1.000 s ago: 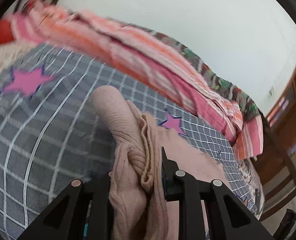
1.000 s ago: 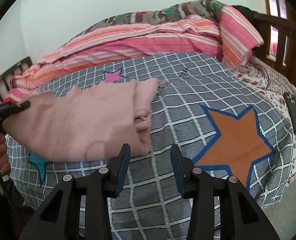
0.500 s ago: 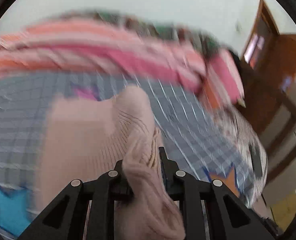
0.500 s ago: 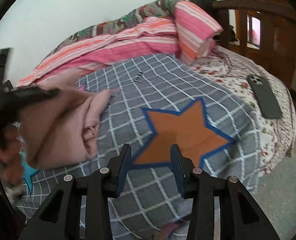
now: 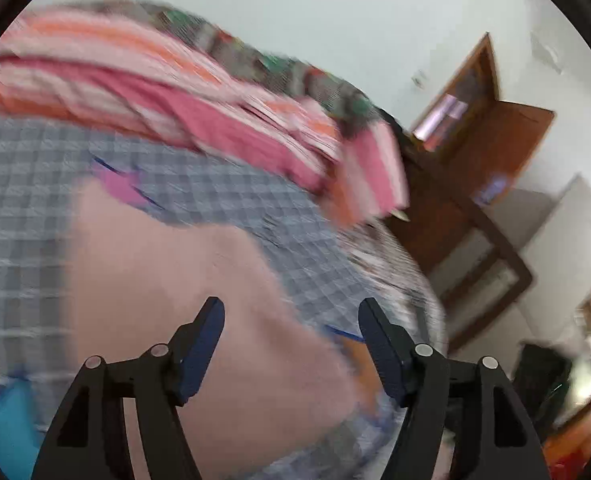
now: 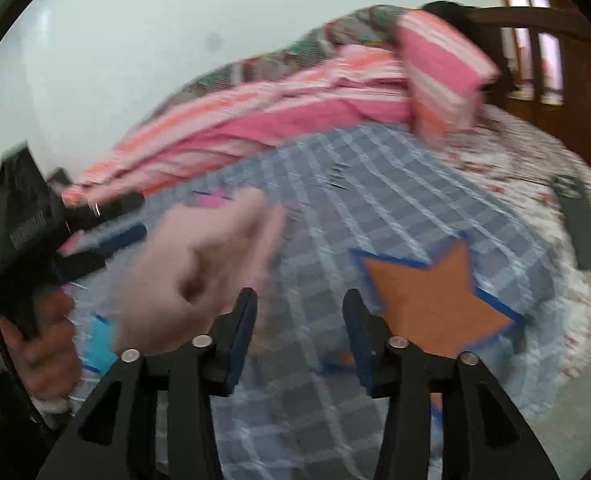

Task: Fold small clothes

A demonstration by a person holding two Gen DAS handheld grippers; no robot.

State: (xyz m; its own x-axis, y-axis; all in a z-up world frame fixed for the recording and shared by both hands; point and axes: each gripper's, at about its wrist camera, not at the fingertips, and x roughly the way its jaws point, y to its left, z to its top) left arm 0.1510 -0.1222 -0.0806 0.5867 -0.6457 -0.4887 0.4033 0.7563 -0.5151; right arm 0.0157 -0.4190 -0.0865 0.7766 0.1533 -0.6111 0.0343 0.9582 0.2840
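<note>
A folded pale pink knit garment (image 5: 183,292) lies on the grey checked bedspread (image 5: 23,208). Both views are blurred by motion. My left gripper (image 5: 291,336) is open and empty, just above the near part of the garment. In the right wrist view the garment (image 6: 199,264) lies left of centre, and the left gripper (image 6: 107,224) shows at its far left, held by a hand. My right gripper (image 6: 297,332) is open and empty, above the bedspread (image 6: 395,200) just right of the garment.
A pink and orange striped blanket (image 6: 295,108) is heaped along the far side of the bed. A dark phone (image 6: 579,224) lies at the bed's right edge. An orange star patch (image 6: 431,300) is right of my right gripper. A wooden door (image 5: 495,136) stands at the right.
My left gripper has let go of the pink garment and opened wide; the garment now lies on the bed. Both cameras have swung, and the right gripper has stayed open.
</note>
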